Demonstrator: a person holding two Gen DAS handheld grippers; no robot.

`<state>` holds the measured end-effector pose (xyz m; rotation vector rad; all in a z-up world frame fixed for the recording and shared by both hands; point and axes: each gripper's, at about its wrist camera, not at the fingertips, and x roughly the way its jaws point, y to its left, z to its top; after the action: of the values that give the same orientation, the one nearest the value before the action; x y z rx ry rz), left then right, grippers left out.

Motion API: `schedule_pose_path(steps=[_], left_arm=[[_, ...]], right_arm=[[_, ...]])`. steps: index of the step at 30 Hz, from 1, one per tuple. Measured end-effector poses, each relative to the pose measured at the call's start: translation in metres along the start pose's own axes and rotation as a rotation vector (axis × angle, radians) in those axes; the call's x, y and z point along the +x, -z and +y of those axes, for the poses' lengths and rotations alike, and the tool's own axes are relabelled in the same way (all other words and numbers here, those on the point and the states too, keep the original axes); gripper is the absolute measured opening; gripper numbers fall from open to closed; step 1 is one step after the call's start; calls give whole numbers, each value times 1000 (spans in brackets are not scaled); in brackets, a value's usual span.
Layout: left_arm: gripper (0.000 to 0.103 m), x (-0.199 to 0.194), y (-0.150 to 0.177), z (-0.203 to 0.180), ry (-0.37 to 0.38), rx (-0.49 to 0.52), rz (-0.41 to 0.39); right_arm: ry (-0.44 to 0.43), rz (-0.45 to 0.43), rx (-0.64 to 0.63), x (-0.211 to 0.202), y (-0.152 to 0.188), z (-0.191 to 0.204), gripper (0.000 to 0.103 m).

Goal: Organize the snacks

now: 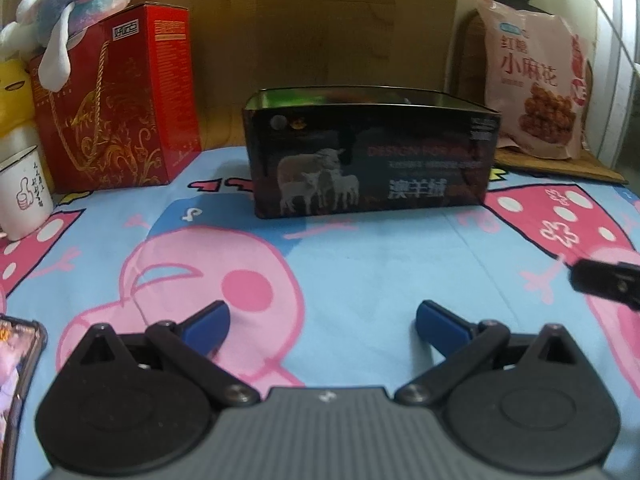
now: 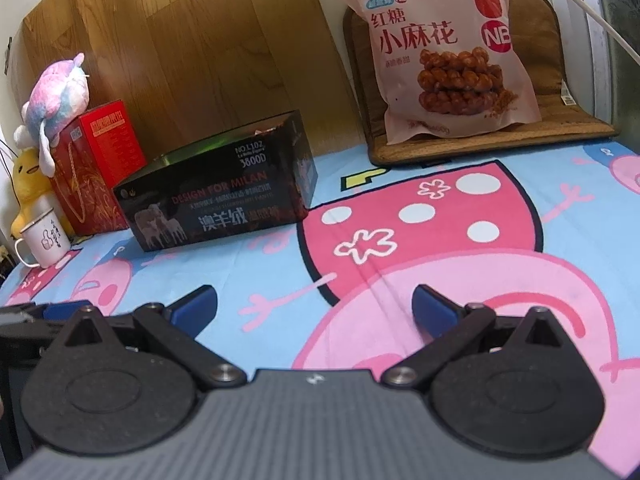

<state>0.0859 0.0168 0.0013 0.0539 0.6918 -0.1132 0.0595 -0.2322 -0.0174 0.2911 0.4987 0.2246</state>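
Left wrist view: left gripper [image 1: 323, 322] wide open, empty, aimed at black open-top box [image 1: 370, 160] dead ahead; box long axis crosswise; pink snack bag [image 2: 446, 46] stands upright far right on brown mat [image 2: 560, 120], probably leaning on it; right gripper [image 2: 315, 306] wide open, empty, nearer the bag, up-right of it, well apart.

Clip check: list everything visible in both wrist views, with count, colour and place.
Black open-topped cardboard box with sheep print: one, black, centre of sheet.
Pink snack bag of twisted dough sticks: one, pink, leaning on brown mat, back right.
Brown woven mat: one, brown, back right.
Red gift box with gold rope handle: one, red, back left.
Pastel plush toy: one, pink-blue, atop red box.
Yellow plush duck: one, yellow, far left.
White enamel mug: one, white, front of duck.
Phone: one, left edge.
Cartoon bedsheet: one, blue-pink, underneath.
Left tool: open, empty.
Right tool: open, empty.
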Motion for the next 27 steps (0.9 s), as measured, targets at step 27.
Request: schedule_pose_path(steps=[27], left_arm=[[103,4,-1,3,-5,-3,-3]], right_arm=[[-99,41,-46,1,1,6,103]])
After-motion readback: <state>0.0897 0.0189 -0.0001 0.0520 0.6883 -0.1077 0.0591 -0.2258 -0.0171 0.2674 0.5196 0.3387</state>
